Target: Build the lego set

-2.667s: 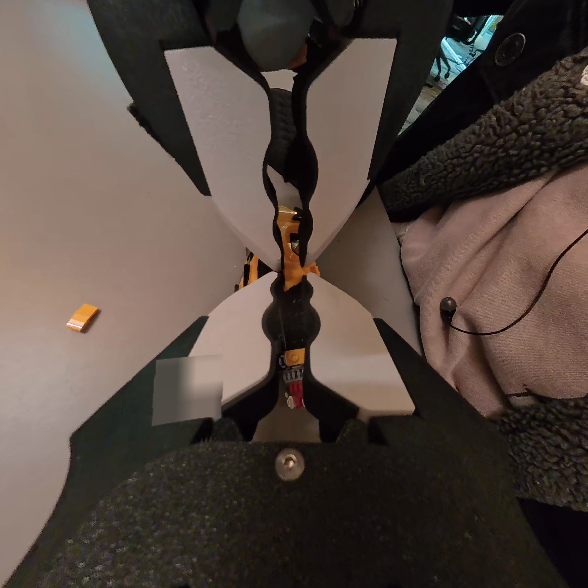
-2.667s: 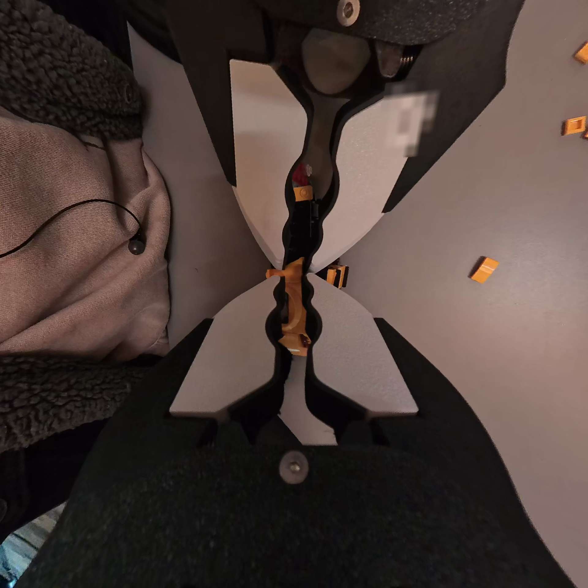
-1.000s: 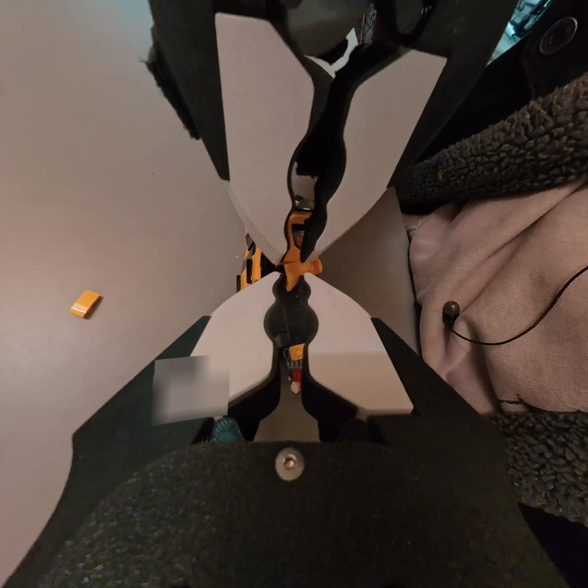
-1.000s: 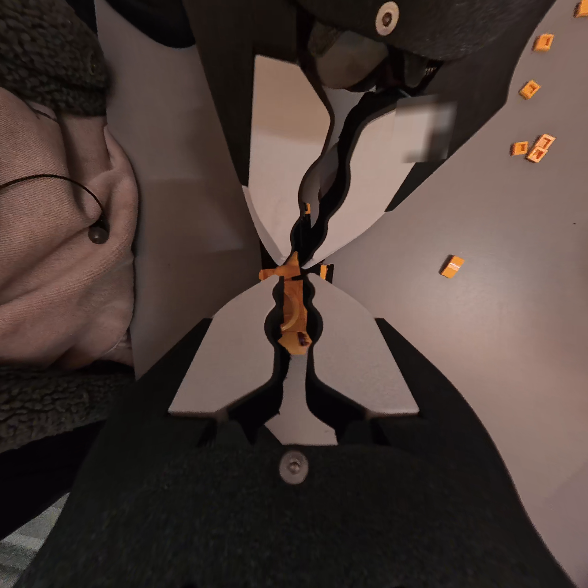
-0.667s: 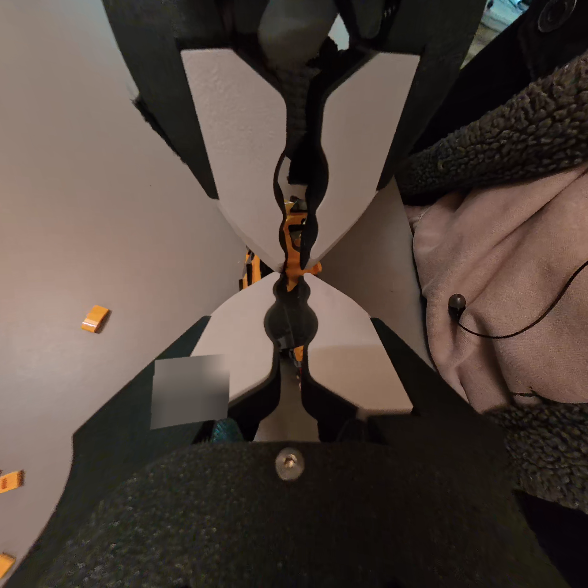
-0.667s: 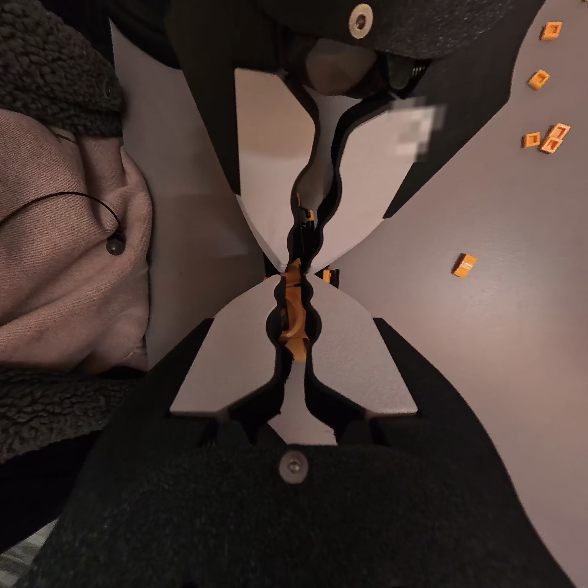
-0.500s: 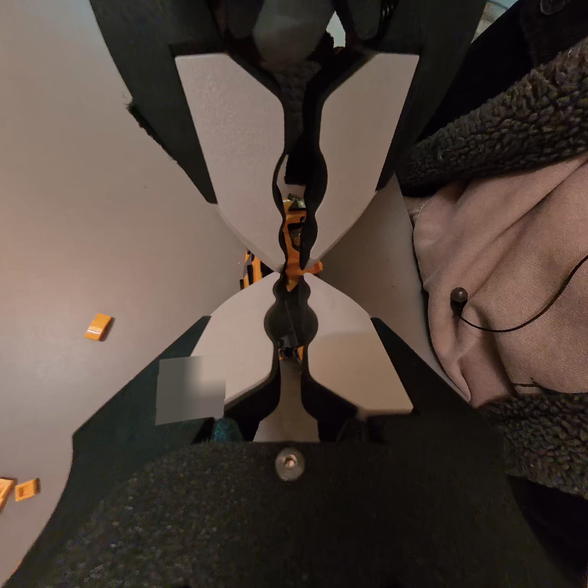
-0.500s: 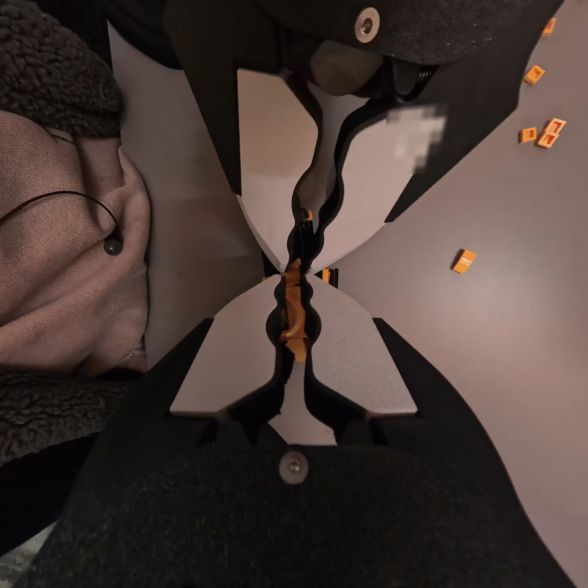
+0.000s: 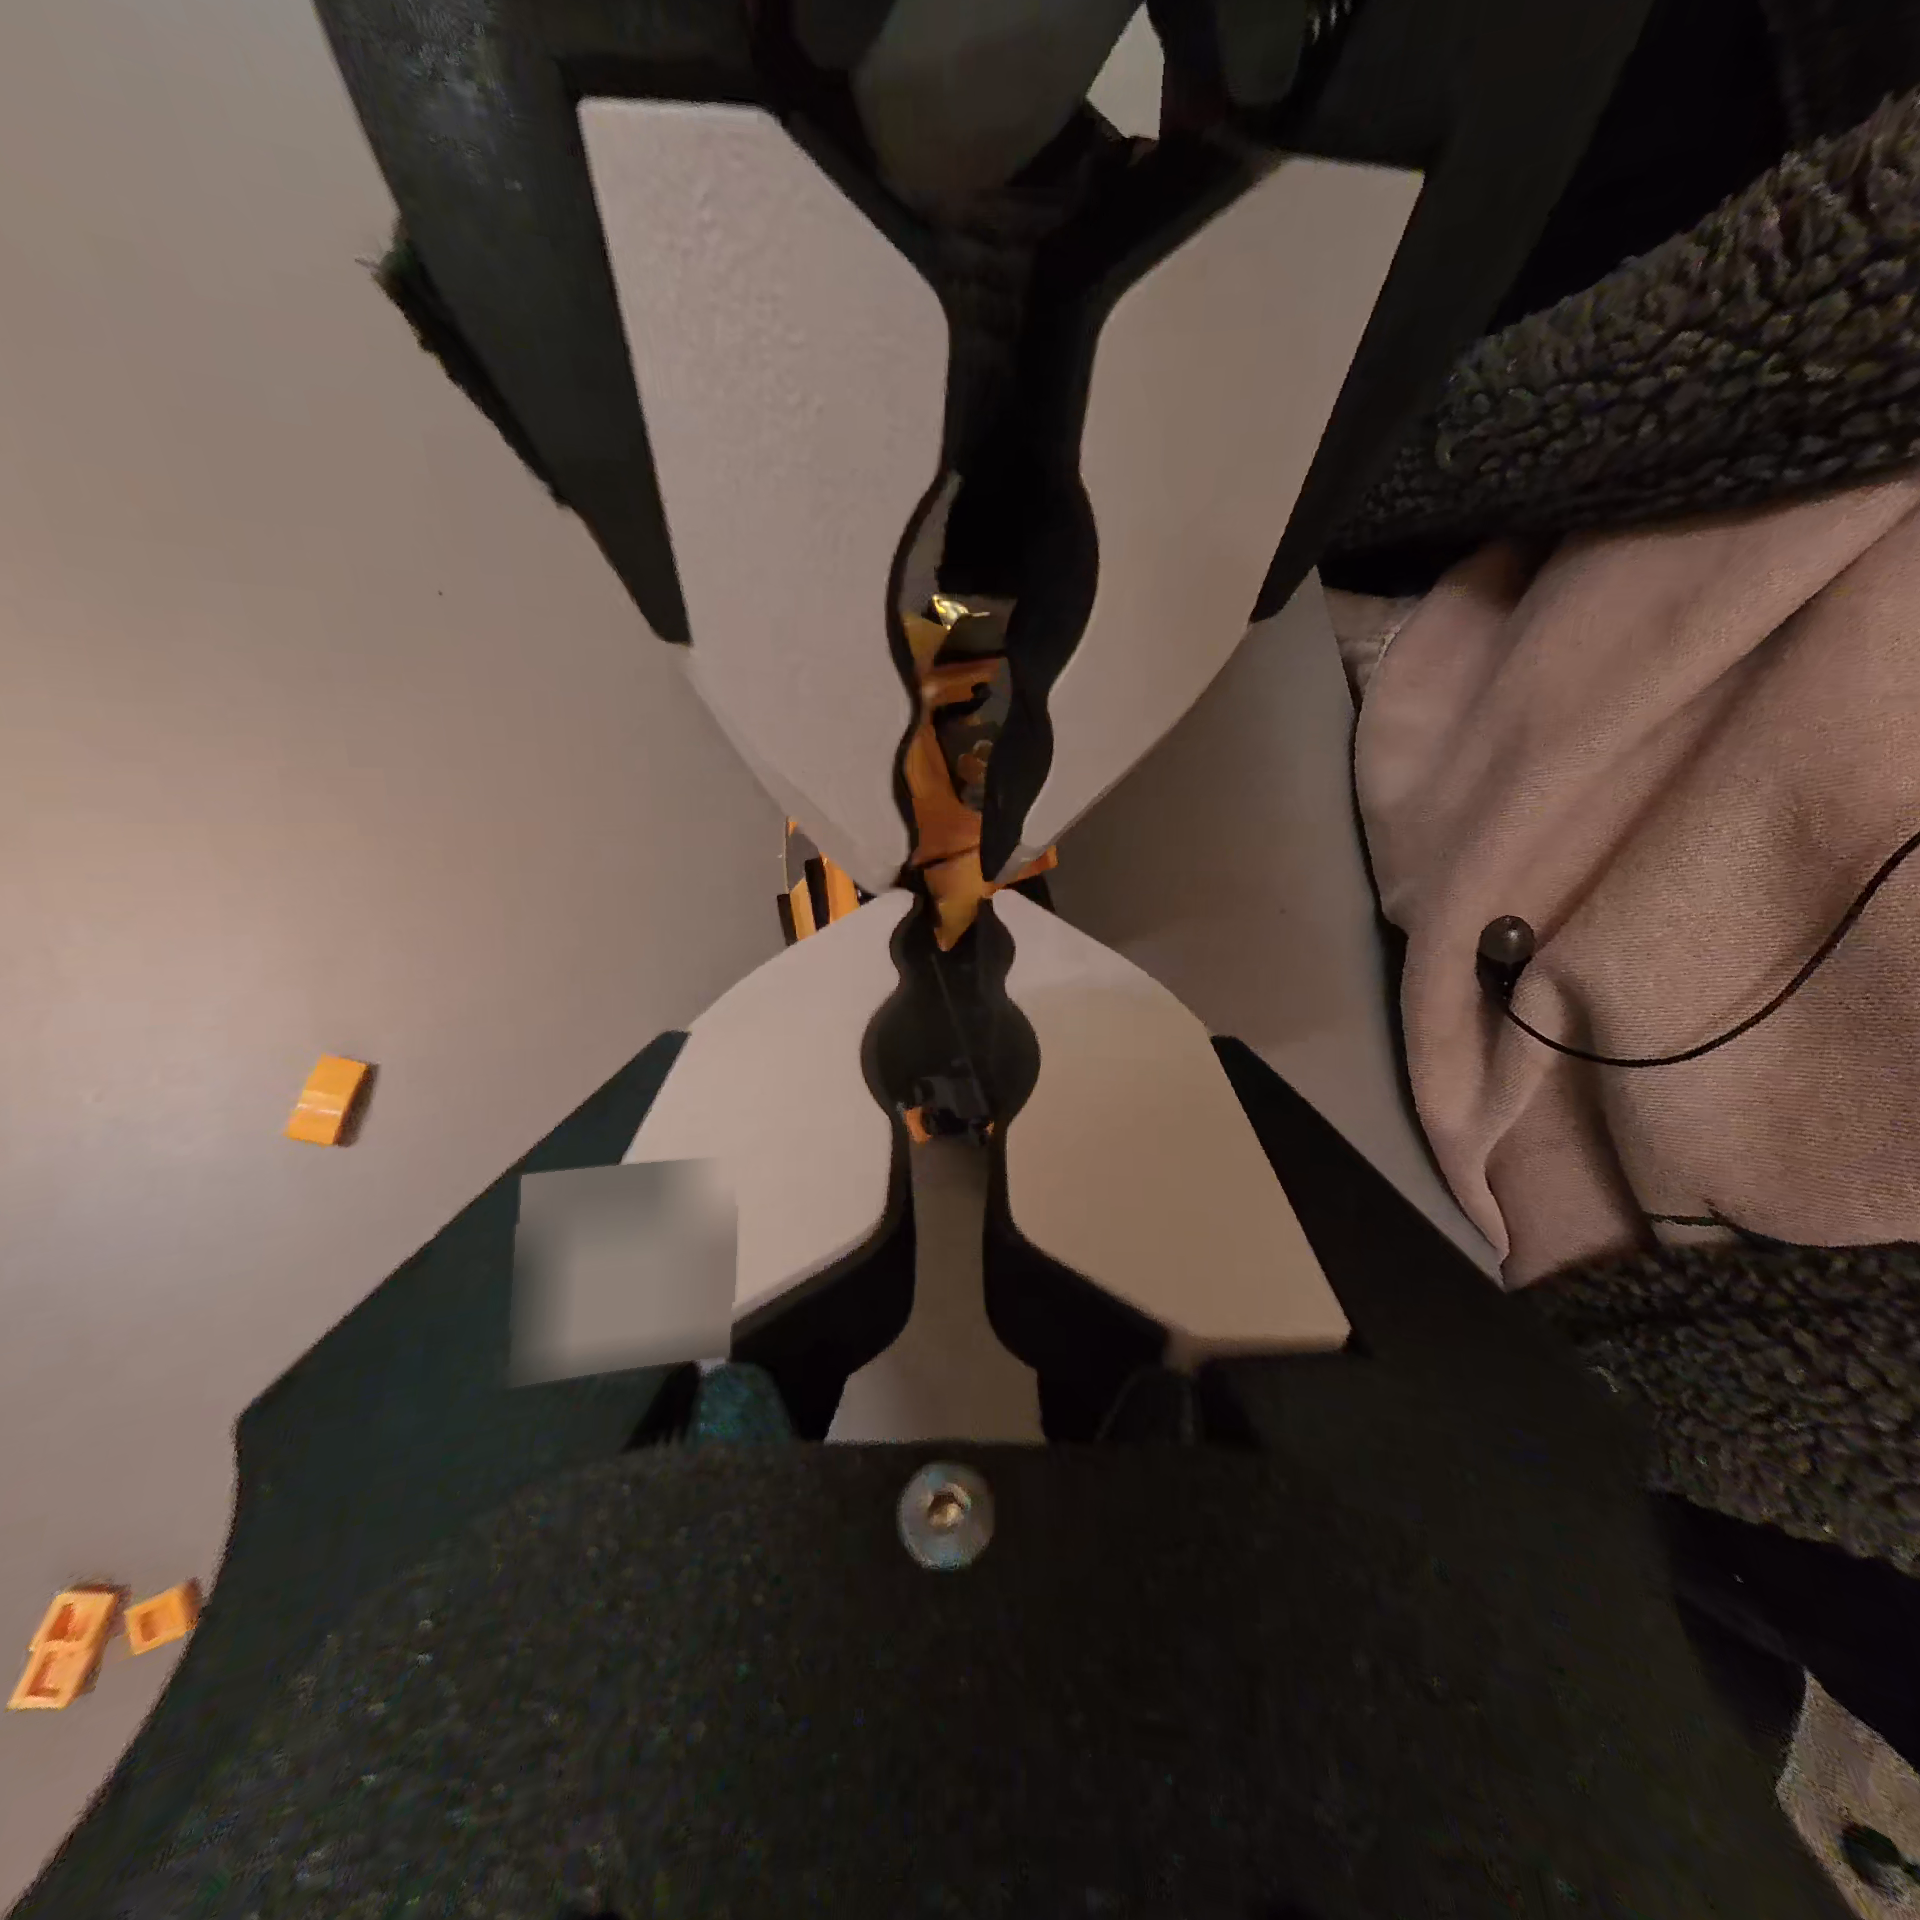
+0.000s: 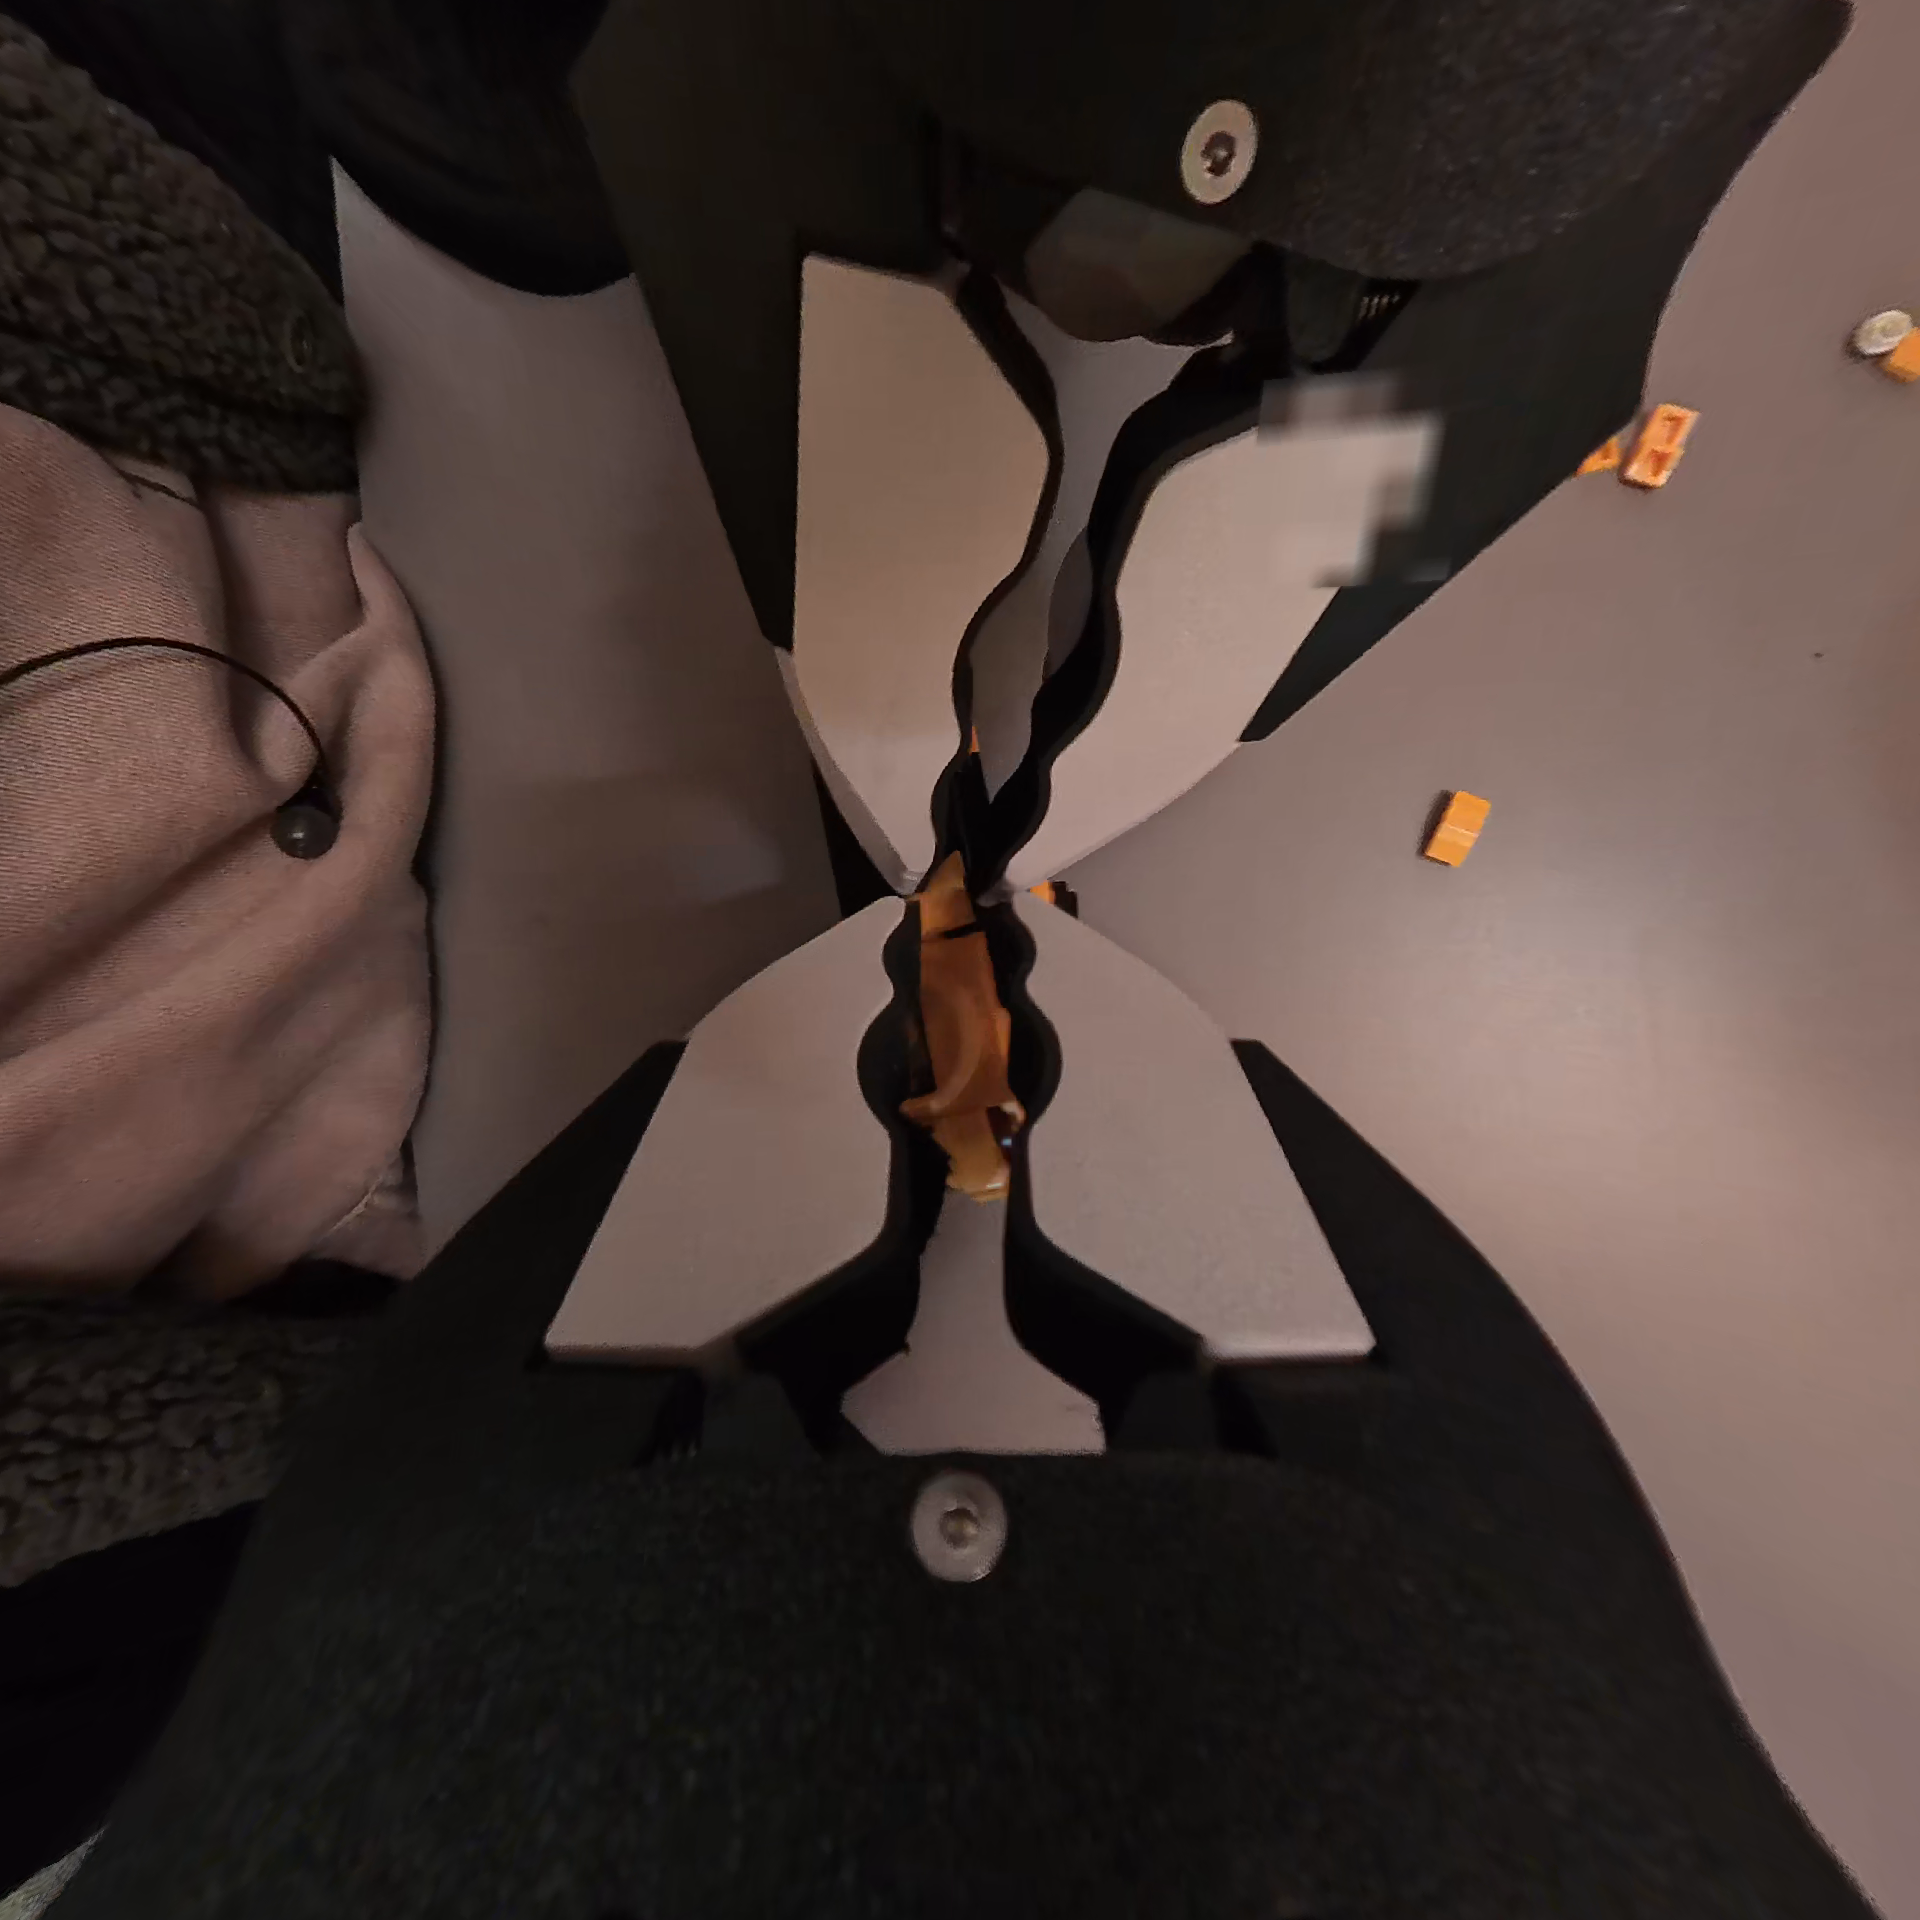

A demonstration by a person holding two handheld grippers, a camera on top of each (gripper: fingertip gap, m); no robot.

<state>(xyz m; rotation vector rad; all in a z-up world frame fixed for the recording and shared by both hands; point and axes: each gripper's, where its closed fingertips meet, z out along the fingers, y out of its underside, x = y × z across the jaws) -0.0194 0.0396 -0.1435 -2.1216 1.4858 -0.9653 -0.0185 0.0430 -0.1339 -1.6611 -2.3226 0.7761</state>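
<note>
the left tongs [image 9: 951,894] and the right tongs [image 10: 961,899] meet tip to tip above the flat grey worktop [image 9: 260,727], both closed on one small orange-and-black brick-built toy piece [image 10: 961,1029] between them. a loose small orange brick [image 9: 330,1099] lies on the worktop left of the left tongs; nearer the lower left edge lie a few more small orange bricks [image 9: 73,1642]. a person's pink-and-dark-fleece sleeve [image 9: 1662,831] rests right of them.

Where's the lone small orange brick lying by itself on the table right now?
The small orange plastic brick lies alone on the grey table, right of the tongs in the right wrist view.
</note>
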